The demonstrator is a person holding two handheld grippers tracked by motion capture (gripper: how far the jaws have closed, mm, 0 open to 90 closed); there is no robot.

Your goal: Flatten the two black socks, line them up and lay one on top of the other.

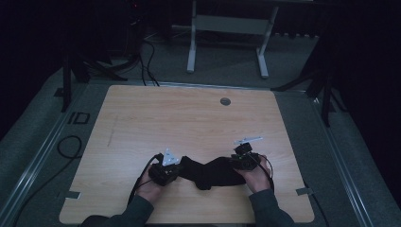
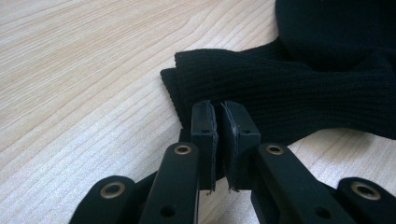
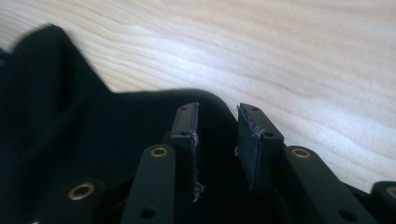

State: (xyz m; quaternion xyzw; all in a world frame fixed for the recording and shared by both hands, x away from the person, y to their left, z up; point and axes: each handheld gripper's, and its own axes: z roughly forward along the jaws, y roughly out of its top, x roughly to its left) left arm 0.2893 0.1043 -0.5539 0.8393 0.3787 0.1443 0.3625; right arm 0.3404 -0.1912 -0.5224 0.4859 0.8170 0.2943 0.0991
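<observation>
Black knit cloth [image 1: 210, 172] lies crumpled on the wooden counter [image 1: 189, 118], low in the middle of the high view, between two hands. At its left end, the left tongs [image 2: 219, 122] are pressed nearly together and pinch the ribbed edge of the cloth. At its right end, the right tongs [image 3: 217, 126] stand spread apart, with dark cloth lying between them, not squeezed.

Black knit garment [image 1: 208, 173], crumpled, lying flat near table's front edge.
</observation>
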